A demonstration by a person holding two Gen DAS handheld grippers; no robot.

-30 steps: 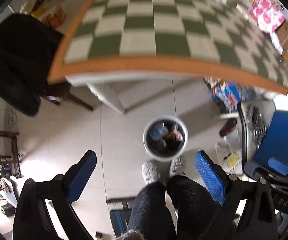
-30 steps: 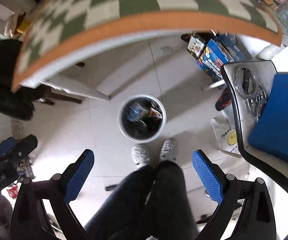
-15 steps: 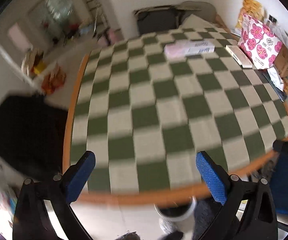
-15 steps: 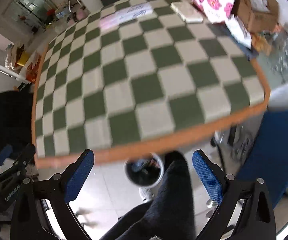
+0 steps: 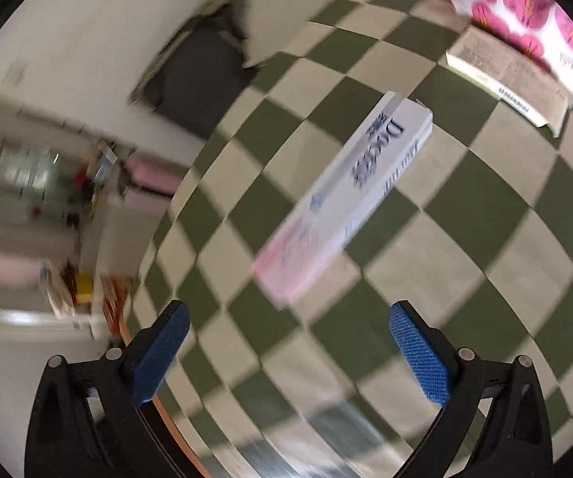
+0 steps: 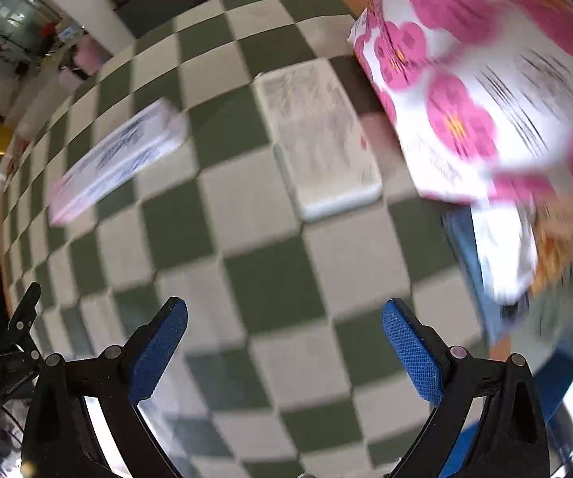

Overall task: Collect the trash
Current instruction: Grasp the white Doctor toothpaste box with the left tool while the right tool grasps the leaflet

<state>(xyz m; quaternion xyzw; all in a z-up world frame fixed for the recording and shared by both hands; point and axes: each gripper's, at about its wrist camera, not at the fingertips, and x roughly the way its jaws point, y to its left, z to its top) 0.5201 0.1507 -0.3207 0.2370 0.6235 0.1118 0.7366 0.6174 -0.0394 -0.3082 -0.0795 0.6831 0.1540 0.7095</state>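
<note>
Green-and-cream checkered table (image 5: 425, 247), orange rim, cluttered room behind — both views blurred.
Left tool (image 5: 284, 352) and right tool (image 6: 284, 348) both gape wide, holding nothing, above the cloth. Long pink-white carton (image 5: 346, 207) lies flat just ahead of the left tool; flat white packet (image 6: 320, 143) lies beside a pink-flowered bag (image 6: 465, 79).

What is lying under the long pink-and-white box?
The long box lies flat on the green-and-white checkered table, touching nothing else. The squares directly under it are covered, so anything thin beneath would not show.
</note>
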